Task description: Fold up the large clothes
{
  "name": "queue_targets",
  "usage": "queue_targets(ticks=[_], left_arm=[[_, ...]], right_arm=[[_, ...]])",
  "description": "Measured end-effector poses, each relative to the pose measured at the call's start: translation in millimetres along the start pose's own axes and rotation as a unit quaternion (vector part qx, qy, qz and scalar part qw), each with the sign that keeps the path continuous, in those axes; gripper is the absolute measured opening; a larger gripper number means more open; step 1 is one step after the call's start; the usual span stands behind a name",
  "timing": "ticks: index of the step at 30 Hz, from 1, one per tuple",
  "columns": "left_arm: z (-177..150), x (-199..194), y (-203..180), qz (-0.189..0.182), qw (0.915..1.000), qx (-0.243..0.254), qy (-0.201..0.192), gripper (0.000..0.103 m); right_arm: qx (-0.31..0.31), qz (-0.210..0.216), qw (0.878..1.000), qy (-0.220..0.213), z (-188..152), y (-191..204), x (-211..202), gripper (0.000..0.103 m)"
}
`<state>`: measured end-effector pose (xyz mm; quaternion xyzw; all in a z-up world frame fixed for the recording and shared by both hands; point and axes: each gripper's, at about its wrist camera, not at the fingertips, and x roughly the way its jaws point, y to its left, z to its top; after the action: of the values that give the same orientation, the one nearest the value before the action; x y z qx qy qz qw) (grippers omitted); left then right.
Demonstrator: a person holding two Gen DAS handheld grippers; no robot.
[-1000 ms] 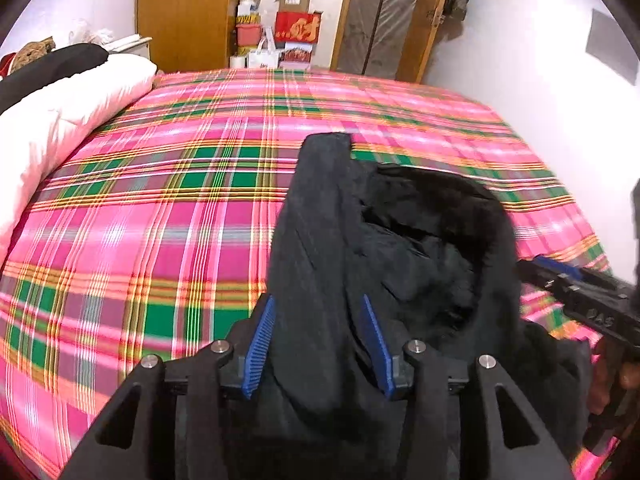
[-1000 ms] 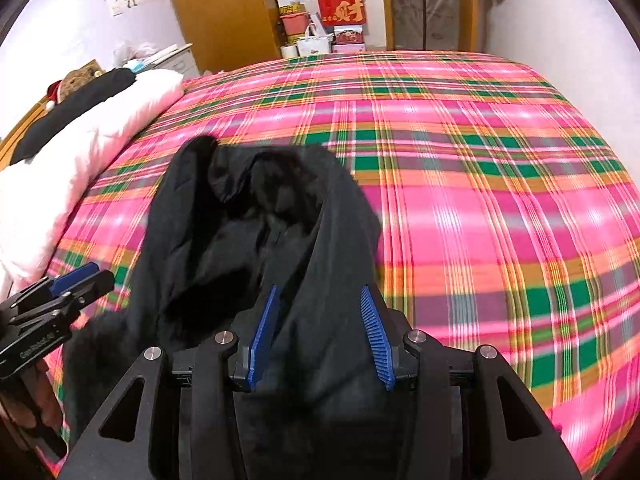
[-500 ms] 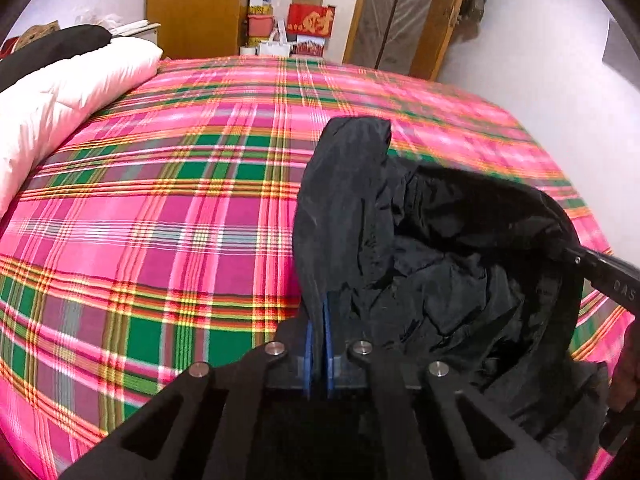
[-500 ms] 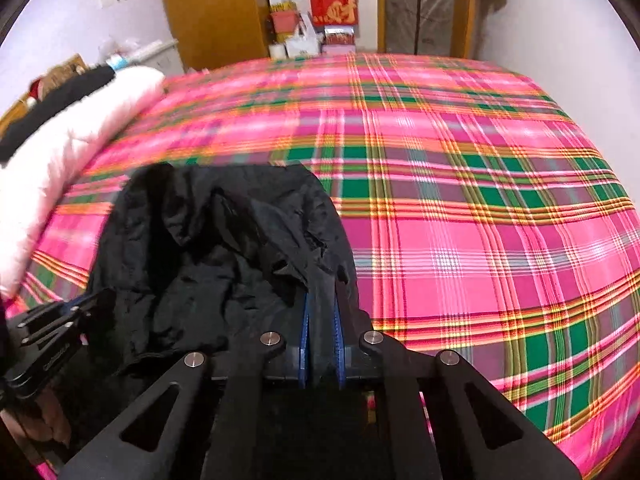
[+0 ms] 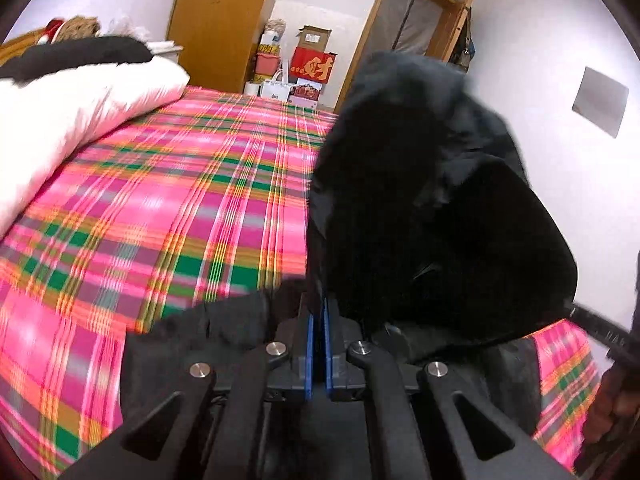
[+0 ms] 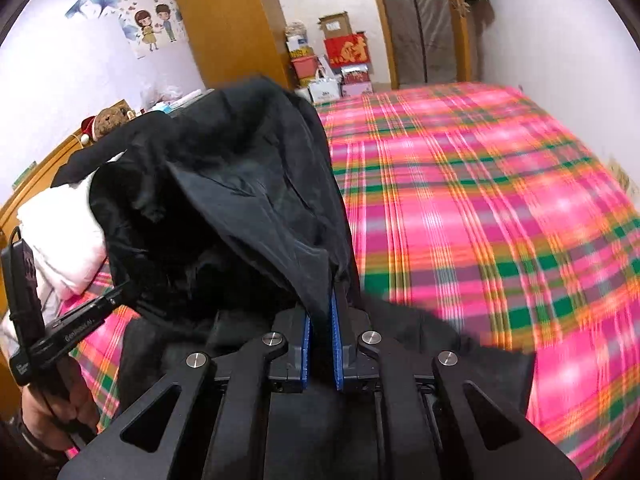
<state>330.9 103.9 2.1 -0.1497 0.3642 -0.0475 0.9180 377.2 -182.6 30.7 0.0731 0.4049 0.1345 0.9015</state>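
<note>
1. Left claw (image 5: 316, 354) has its blue pads pressed together on an edge of the black garment (image 5: 420, 200); its jaws have just been closing, with the cloth between them.
2. Right claw (image 6: 320, 354) is also closed on the cloth, pinching another edge of the same garment (image 6: 224, 200); its jaws too have just been closing.
3. Between the two claws the garment is lifted up and bulges; its lower part hangs near the cameras, over the near part of the bed (image 5: 160, 208).
4. Covering the bed is a pink and green plaid sheet (image 6: 480, 220); a white pillow (image 5: 72, 120) lies at the far left.
</note>
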Motion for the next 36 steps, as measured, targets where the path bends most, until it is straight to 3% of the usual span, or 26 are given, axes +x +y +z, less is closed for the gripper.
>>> queue_targets(ticks=[8,14,16,17,20,21,23,25,29,31,32,36], left_arm=[[-60.6,-39.7,27.2,0.025,0.9979,-0.056,0.021,0.004],[-93.0,-65.4,51.1,0.073,0.9928,-0.081,0.05,0.004],[-99.5,-76.4,57.9,0.085,0.9906,-0.093,0.053,0.004],[-103.3,-84.5,60.0,0.086,0.9903,-0.097,0.049,0.005],[-106.3,-103.1,61.8,0.094,0.9901,-0.099,0.032,0.005],[-104.9,-106.2,62.4,0.095,0.9901,-0.099,0.027,0.005],[-99.0,-102.9,63.4,0.092,0.9908,-0.096,0.023,0.01],[-91.1,-90.6,64.4,0.092,0.9908,-0.095,0.027,0.025],[-79.9,-65.2,62.9,0.072,0.9905,-0.11,0.042,0.026],[-77.7,-57.7,55.9,0.053,0.9922,-0.106,0.04,0.026],[-77.3,-55.1,51.3,0.042,0.9935,-0.099,0.036,0.026],[-80.1,-48.8,31.0,0.013,0.9972,-0.066,0.033,0.026]], right_arm=[[0.043,0.007,0.996,0.072,-78.6,-13.5,3.3,0.008],[0.06,0.013,0.992,0.107,-108.2,-22.4,-0.5,0.009],[0.067,0.009,0.992,0.103,-112.4,-24.3,-7.9,0.014],[0.07,0.011,0.993,0.098,-113.0,-24.3,-11.6,0.022],[0.088,0.03,0.993,0.076,-106.4,-24.1,-21.1,0.058],[0.095,0.042,0.992,0.072,-105.2,-21.7,-22.6,0.064],[0.108,0.072,0.989,0.077,-104.6,-14.2,-17.7,0.064],[0.12,0.1,0.982,0.102,-108.0,-6.9,-0.4,0.064],[0.145,0.124,0.973,0.131,-115.1,2.3,32.9,0.064],[0.147,0.132,0.972,0.124,-114.3,5.9,40.9,0.048],[0.134,0.121,0.976,0.12,-112.8,9.2,43.1,0.016],[0.121,0.111,0.98,0.112,-116.2,5.6,39.6,0.007]])
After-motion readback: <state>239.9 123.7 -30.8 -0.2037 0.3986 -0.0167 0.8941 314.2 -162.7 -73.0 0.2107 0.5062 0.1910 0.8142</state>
